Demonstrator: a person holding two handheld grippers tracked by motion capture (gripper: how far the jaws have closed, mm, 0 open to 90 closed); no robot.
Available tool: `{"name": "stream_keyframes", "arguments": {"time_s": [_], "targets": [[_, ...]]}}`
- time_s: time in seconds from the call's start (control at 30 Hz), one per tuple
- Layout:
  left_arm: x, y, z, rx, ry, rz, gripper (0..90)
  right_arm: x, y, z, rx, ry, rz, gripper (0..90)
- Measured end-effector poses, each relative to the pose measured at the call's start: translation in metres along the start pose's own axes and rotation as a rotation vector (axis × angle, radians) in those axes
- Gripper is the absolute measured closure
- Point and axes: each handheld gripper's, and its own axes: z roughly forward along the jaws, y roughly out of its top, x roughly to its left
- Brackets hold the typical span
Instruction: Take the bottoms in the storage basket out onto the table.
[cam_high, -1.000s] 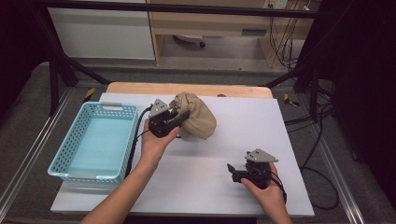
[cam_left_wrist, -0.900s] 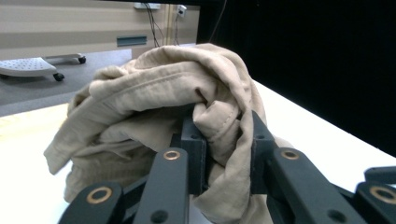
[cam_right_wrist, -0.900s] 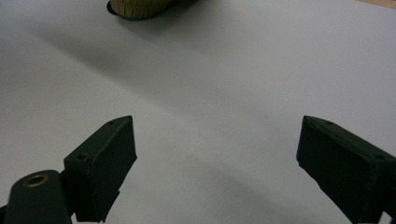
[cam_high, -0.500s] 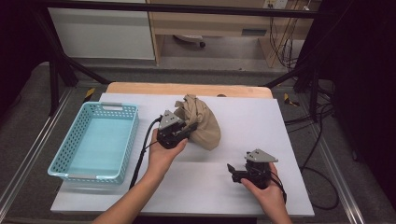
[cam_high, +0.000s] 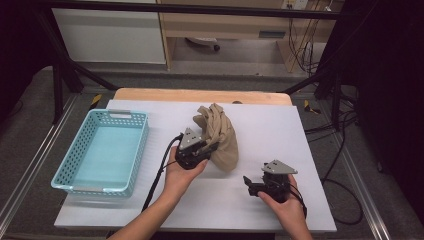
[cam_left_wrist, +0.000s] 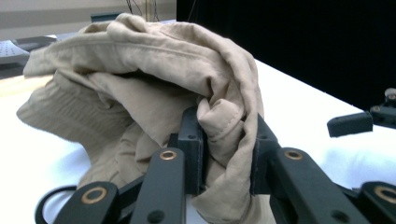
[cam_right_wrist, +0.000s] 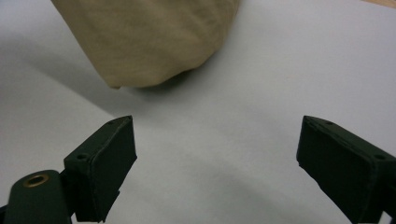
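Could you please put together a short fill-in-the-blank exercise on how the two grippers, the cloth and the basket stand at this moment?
1. The left gripper is shut on a fold of the crumpled ____ cloth.
2. The right gripper has its jaws ____, with nothing but the white table between them.
3. The light blue perforated plastic basket lies on the ____ side of the cloth in the high view.
4. The inside of the basket is ____.

Missing words: beige; open; left; empty

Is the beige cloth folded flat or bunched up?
Bunched up: the beige cloth sits in a crumpled heap on the white table, creases everywhere.
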Motion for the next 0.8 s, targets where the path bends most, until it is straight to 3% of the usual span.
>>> {"name": "stream_keyframes", "arguments": {"time_s": [0.43,0.8], "targets": [[-0.018,-0.016,-0.006,0.017,0.01,0.036,68.5,0.0,0.0,-0.001,-0.005,-0.002,-0.007,12.3],[-0.017,-0.018,-0.022,-0.028,0.038,0.052,42.5,0.001,0.0,0.0,0.001,-0.002,-0.013,12.3]]}}
